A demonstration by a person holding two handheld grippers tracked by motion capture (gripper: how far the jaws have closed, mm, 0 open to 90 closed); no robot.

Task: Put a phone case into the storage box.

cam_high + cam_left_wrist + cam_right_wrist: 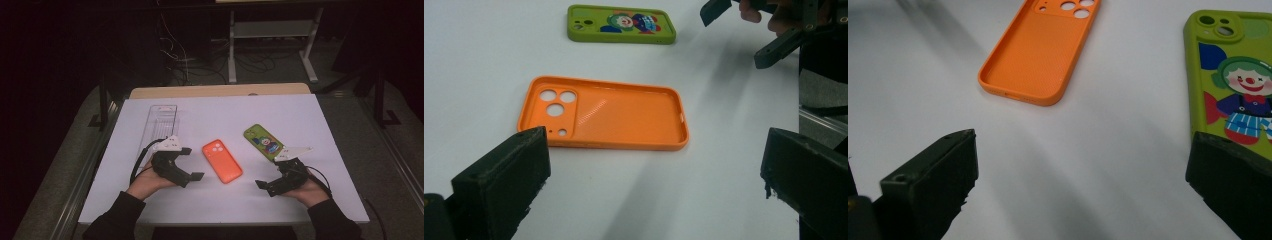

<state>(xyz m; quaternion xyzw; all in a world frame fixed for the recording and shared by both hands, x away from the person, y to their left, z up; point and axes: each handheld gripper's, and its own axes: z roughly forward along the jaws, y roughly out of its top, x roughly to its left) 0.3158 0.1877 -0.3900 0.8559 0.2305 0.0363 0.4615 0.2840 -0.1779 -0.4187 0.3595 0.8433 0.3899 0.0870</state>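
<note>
Both grippers sit wide open on the white table (150, 210), holding nothing: the left gripper (192, 164) just left of the hollow orange silicone phone case (222, 161), the right gripper (270, 173) to its right, right by the lime-green phone case with a cartoon clown print (263, 141). Orange case lies flat, open side up, so a jaw probably skids off that low rim or shoves it into the green one; soft walls could buckle too
</note>
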